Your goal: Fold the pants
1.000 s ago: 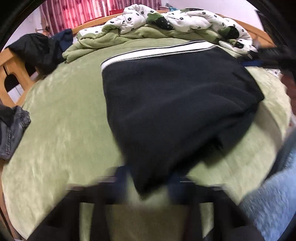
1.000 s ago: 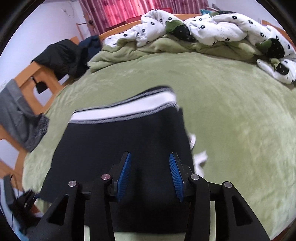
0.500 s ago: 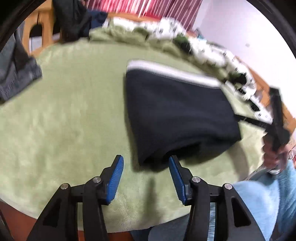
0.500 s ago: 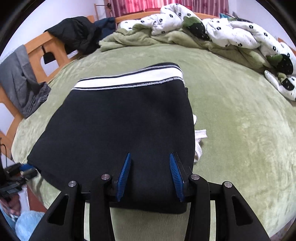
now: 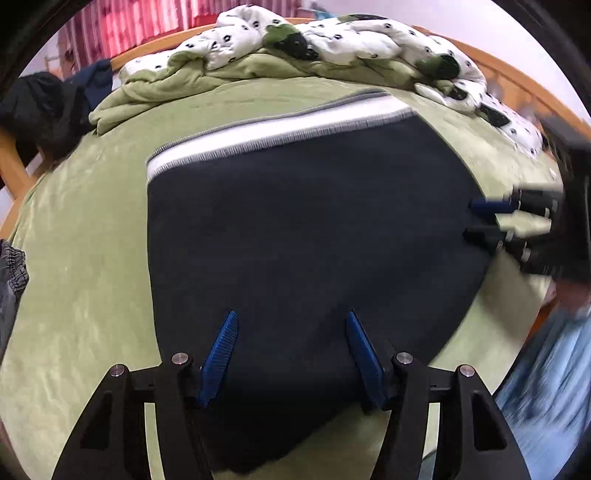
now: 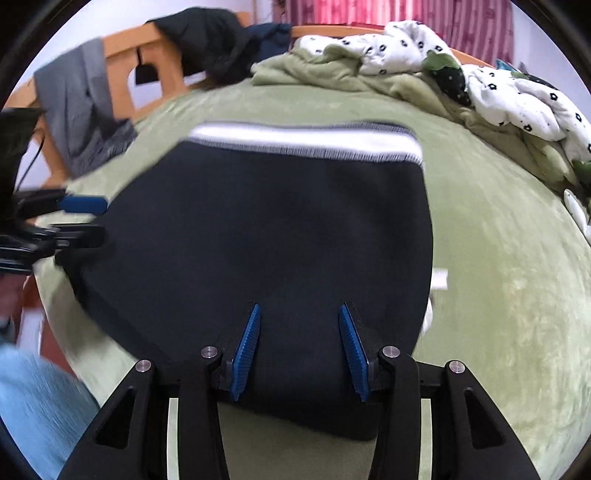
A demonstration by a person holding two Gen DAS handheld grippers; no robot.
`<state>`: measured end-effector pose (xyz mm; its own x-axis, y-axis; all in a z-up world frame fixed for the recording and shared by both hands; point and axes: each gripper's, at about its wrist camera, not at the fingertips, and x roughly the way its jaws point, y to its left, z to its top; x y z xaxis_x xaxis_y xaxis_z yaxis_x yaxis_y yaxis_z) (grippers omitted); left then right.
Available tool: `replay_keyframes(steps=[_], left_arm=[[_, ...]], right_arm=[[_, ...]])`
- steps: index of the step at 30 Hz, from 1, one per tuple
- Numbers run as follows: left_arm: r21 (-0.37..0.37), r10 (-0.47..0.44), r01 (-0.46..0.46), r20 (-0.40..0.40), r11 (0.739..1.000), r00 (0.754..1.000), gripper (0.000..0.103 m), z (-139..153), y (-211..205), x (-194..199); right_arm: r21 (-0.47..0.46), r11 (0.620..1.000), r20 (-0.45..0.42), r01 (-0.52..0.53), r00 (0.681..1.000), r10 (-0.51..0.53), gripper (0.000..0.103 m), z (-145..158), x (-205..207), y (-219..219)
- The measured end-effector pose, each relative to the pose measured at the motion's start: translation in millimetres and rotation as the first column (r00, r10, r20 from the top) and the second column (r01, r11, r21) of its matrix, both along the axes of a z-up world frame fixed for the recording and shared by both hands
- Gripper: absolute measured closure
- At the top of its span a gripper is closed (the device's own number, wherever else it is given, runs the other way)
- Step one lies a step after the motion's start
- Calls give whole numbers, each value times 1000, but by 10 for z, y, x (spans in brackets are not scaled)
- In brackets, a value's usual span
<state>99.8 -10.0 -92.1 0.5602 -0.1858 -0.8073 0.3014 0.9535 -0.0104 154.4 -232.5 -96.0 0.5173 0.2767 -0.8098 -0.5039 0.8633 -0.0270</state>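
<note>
Folded black pants flat at frame centre on green bed, left gripper jaws opening, nothing pinched, right gripper released above pants' near edge.

1. Lighting: soft, even indoor light; no glare, faint shadows.
2. Distortion: fisheye bends the bed and darkens the corners.
3. Blur: motion smear on the waistband and blue sleeve.

You're in a home bedroom: ahead of your hand-held gripper lies a bed under a green blanket, a rumpled flower-print quilt beyond, red curtains behind, clothes draped over the wooden frame.
</note>
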Motion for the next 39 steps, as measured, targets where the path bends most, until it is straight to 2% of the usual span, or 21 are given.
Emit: replay_keyframes(steps=[2, 4, 7, 10, 12, 17, 20, 22, 23, 27, 32, 35, 39], left_arm=[[-46, 12, -11, 30, 999, 999, 41, 7, 98, -170], [-87, 29, -27, 19, 996, 999, 41, 73, 180, -244], [-149, 69, -67, 8, 987, 998, 41, 194, 250, -137], [-189, 125, -120, 18, 975, 992, 41, 308, 334, 185], [-170, 167, -161, 21, 972, 986, 41, 339, 326, 458], [-182, 217, -209, 27, 961, 976, 41, 348, 340, 1077], [-118, 243, -239, 24, 964, 970, 39, 245, 310, 1318], [-62, 255, -256, -15, 965, 967, 36, 80, 287, 1511], [-73, 260, -262, -42, 962, 965, 35, -3, 307, 1586], [-103, 276, -279, -39, 955, 960, 33, 1, 354, 1565], [-70, 300, -305, -65, 950, 952, 30, 10, 345, 1488], [-61, 312, -318, -92, 946, 946, 30, 24, 361, 1428], [-21, 304, -307, -85, 952, 949, 30, 50, 359, 1165]], right_arm=[[-57, 998, -20, -26, 999, 25, 58, -58, -87, -11], [-70, 996, -30, -50, 998, 48, 58, -80, -152, -33], [-3, 998, -47, -60, 997, 59, 59, 17, -137, -135], [122, 992, 48, 21, 998, -27, 59, 290, 11, -279], [174, 982, 93, 68, 992, -85, 58, 454, 240, -309], [188, 973, 163, 134, 973, -165, 58, 589, 863, -160], [159, 978, 163, 135, 973, -161, 58, 454, 1208, -24], [103, 985, 175, 140, 972, -156, 58, 291, 1354, 64], [73, 987, 170, 146, 973, -156, 58, 187, 1422, 82], [64, 986, 195, 154, 967, -164, 58, 66, 1365, 55], [85, 984, 187, 155, 968, -169, 58, 64, 1374, 5], [67, 983, 192, 168, 965, -178, 58, 77, 1321, 39], [51, 982, 195, 182, 962, -189, 58, 134, 1177, 54]])
